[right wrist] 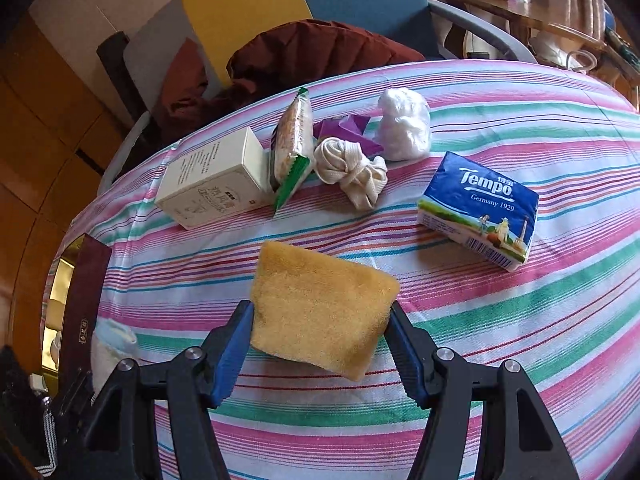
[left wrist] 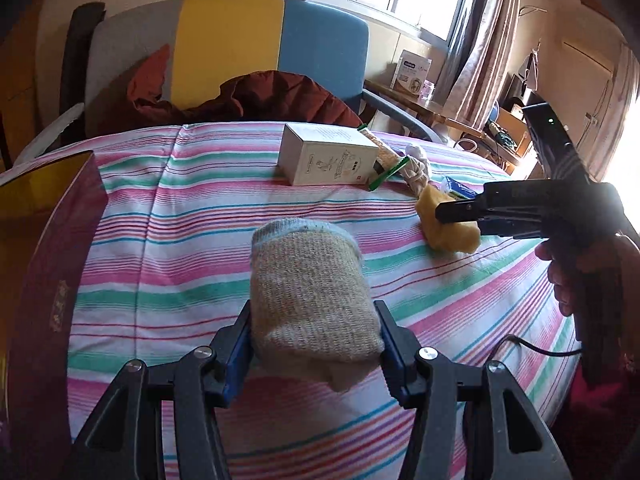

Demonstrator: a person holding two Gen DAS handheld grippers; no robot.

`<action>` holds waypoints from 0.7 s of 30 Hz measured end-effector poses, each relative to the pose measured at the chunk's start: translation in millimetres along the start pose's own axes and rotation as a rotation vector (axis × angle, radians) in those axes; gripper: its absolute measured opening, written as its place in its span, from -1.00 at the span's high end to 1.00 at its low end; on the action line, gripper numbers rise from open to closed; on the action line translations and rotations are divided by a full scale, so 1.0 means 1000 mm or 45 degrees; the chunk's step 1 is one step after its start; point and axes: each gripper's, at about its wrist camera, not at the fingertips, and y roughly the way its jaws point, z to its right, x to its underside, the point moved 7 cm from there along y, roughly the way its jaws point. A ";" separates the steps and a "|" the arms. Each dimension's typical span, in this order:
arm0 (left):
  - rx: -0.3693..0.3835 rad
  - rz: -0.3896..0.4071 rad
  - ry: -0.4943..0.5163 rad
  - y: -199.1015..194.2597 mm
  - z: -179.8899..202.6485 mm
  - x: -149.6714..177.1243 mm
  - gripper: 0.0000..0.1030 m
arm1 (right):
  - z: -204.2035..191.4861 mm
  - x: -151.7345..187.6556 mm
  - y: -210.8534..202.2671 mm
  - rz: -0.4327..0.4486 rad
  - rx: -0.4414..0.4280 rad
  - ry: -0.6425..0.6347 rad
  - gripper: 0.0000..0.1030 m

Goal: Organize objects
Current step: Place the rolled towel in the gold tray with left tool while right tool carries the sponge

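Both grippers loaded, box off to my left

My left gripper (left wrist: 316,344) is clamped on one rolled sock (left wrist: 308,296), its length running along the fingers; my right gripper (right wrist: 320,344) pinches one yellow sponge (right wrist: 320,308) above the striped cloth (right wrist: 520,320). The dark red box (left wrist: 56,280) lies left of both, nearer my left hand, so I judge the sock goes first. Left on the table: one white carton (right wrist: 216,180), one snack packet (right wrist: 292,144), one knotted cloth (right wrist: 352,172), one tissue pack (right wrist: 480,208), one white wad (right wrist: 404,124).
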 end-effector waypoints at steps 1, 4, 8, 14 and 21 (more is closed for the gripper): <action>0.010 0.009 -0.004 -0.007 -0.001 0.002 -0.08 | 0.000 0.000 0.000 -0.002 -0.003 0.006 -0.27; 0.028 0.031 -0.023 -0.024 -0.006 0.002 -0.08 | -0.001 0.002 -0.001 -0.003 0.000 -0.007 -0.27; 0.017 0.066 -0.077 -0.044 -0.025 -0.005 -0.08 | -0.011 0.005 0.000 0.002 -0.019 -0.045 -0.27; -0.064 0.094 -0.231 -0.067 -0.082 -0.018 -0.08 | -0.023 0.007 0.000 0.013 -0.048 -0.111 -0.27; -0.228 0.094 -0.428 -0.086 -0.167 -0.024 -0.08 | -0.036 0.007 -0.003 0.059 -0.094 -0.167 -0.27</action>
